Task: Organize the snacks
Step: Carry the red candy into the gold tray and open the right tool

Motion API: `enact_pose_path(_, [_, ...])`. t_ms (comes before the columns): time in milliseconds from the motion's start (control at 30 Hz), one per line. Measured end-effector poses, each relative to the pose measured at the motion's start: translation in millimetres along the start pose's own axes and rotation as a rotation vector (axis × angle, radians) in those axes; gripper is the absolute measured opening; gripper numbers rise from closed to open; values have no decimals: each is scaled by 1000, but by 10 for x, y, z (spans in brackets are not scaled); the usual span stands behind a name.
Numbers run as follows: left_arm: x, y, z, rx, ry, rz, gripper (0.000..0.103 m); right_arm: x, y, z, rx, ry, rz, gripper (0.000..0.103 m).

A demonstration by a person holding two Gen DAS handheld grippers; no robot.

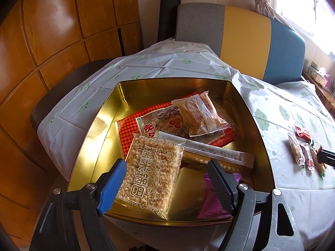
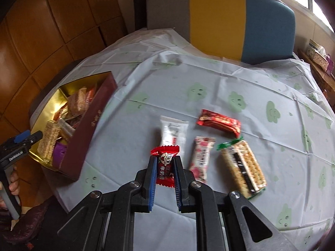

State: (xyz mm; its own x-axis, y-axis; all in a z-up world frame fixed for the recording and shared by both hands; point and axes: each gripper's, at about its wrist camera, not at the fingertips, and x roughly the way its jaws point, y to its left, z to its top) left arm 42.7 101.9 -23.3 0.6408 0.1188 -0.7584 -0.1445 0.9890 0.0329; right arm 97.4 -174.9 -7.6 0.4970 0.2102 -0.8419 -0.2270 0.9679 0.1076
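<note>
Right tongs (image 2: 165,163) amid loose snacks (image 2: 240,167)

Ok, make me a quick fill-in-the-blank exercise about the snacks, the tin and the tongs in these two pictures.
1. The right tongs are shut on a ____ candy wrapper.
2. The rice cracker pack lies inside the ____ tin.
3. Apart from the held candy, ____ snacks lie on the tablecloth.
4. The left tongs hover over the tin with their jaws ____.

Missing words: red; gold; four; open
</note>
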Motion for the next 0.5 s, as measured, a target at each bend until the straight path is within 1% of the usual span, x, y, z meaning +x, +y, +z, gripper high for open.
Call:
enact_pose_path(167, [-40, 35, -3, 4, -18, 16, 80, 86, 595, 116, -79, -9, 115, 15])
enact_pose_path(300, [-92, 103, -7, -6, -40, 26, 80, 178, 1058, 257, -146, -16, 184, 15])
enact_pose_path(500, [-148, 198, -6, -16, -58, 38, 80, 377, 1557, 433, -216, -13, 228, 16])
